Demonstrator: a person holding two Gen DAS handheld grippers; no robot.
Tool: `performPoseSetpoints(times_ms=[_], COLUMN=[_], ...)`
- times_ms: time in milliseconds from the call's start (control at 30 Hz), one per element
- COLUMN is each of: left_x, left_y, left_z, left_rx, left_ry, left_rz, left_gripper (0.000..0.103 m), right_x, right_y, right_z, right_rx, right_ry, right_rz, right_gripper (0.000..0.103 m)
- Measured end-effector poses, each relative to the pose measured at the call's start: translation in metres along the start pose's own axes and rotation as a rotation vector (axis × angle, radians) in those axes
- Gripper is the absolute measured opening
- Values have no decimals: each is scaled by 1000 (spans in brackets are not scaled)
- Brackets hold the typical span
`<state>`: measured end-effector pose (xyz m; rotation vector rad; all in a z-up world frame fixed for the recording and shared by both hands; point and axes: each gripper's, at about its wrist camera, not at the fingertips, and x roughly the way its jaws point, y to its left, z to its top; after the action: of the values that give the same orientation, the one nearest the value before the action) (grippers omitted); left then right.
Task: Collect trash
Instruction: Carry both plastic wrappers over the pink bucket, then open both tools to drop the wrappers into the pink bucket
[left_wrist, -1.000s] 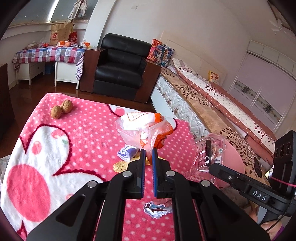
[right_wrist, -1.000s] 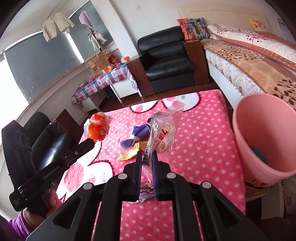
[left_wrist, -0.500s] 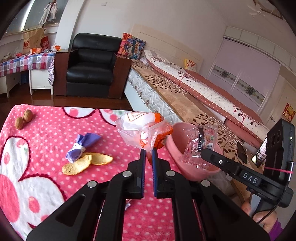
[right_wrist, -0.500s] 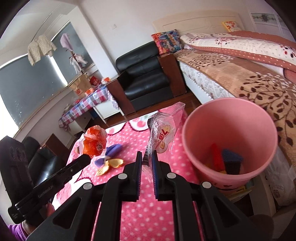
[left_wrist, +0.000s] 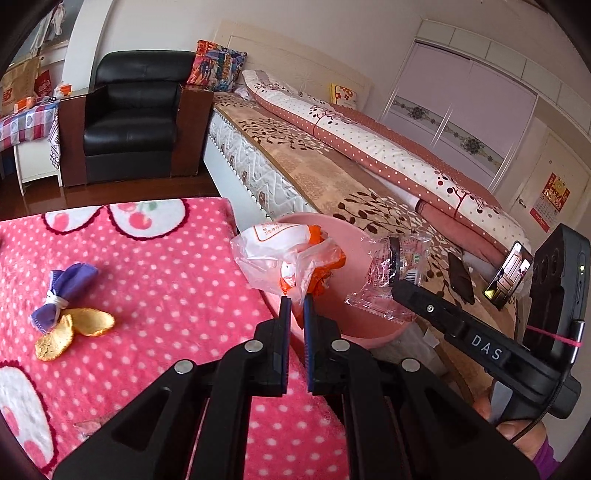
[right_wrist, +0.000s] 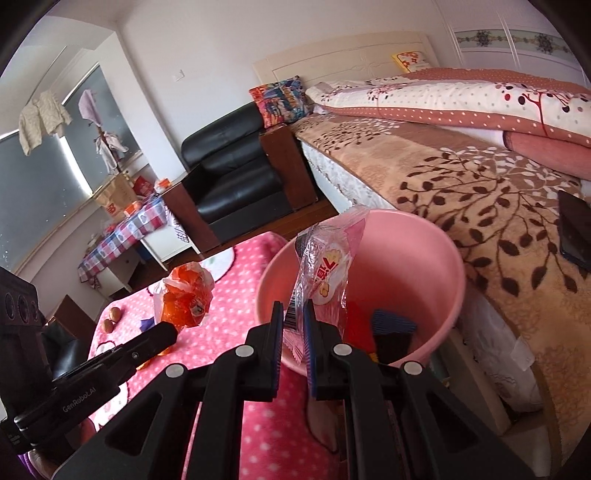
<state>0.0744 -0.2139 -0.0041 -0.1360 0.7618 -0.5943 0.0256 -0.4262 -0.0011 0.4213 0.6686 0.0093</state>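
Pink bin (right_wrist: 424, 258) just right of the surface (left_wrist: 166, 266); orange-and-clear bag (left_wrist: 288, 258) pinched in left claw (left_wrist: 296, 301) at its rim, clear wrapper (right_wrist: 325, 273) clamped in right claw (right_wrist: 293, 310) above it.

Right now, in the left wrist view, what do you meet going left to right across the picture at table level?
Purple wrapper → orange peel → orange bag held by the left hand-held gripper → clear wrapper over the pink bin → phone.
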Motion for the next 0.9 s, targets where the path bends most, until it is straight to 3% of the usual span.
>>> performPoseSetpoints(times_ms=[467, 767, 900], left_x=[55, 62, 62], left_y=[-24, -31, -31], left_z=[-1, 2, 6], left_rx=[32, 35, 29], left_ry=[92, 82, 87], left_rz=[-33, -34, -45], left_gripper=[6, 7, 9], right_x=[26, 34, 37], right_y=[-26, -25, -23], right_z=[-2, -4, -3], right_rx=[2, -11, -19], right_ry=[26, 44, 52], right_rz=[-69, -76, -75], right_gripper=[11, 13, 24])
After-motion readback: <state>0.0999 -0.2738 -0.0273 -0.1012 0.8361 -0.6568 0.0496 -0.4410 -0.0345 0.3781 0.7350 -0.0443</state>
